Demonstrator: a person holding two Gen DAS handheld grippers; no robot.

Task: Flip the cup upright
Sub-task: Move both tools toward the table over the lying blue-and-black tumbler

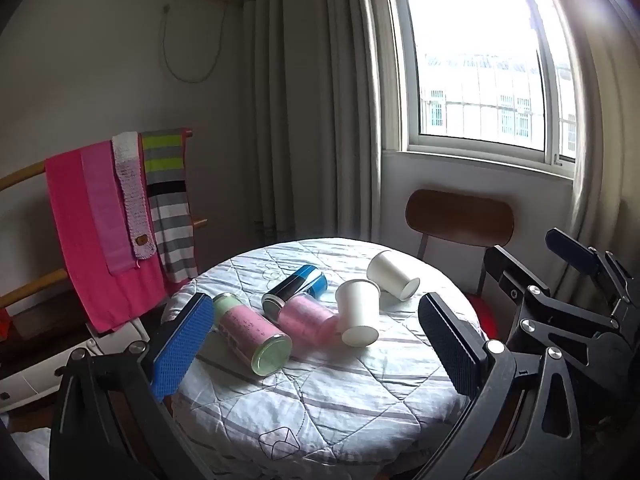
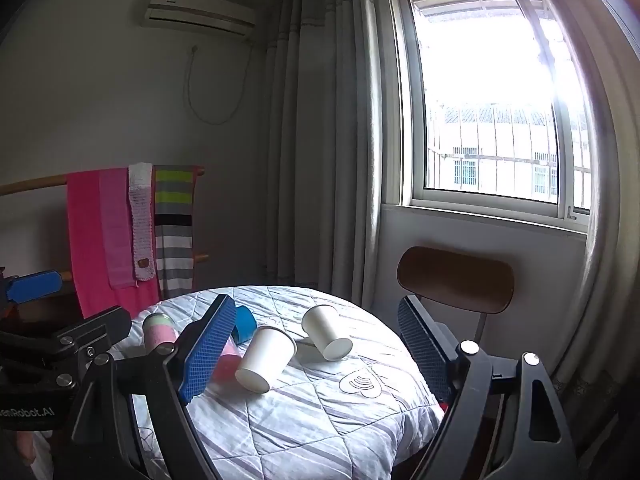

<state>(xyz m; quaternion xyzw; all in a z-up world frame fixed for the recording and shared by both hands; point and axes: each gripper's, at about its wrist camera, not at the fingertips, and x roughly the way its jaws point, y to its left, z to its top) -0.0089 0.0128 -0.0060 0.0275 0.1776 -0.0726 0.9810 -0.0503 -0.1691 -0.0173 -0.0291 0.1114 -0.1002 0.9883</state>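
Done: nothing, I judge
Left: both white cups lie tipped on the table
My left hand-held gripper: wide, empty
My right hand-held gripper: wide, empty

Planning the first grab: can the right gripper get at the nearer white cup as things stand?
Probably yes. The right gripper has its jaws wide open and empty, and the nearer cup lies on its side just ahead of them. Only the pink can crowds its left side; the other cup lies apart.
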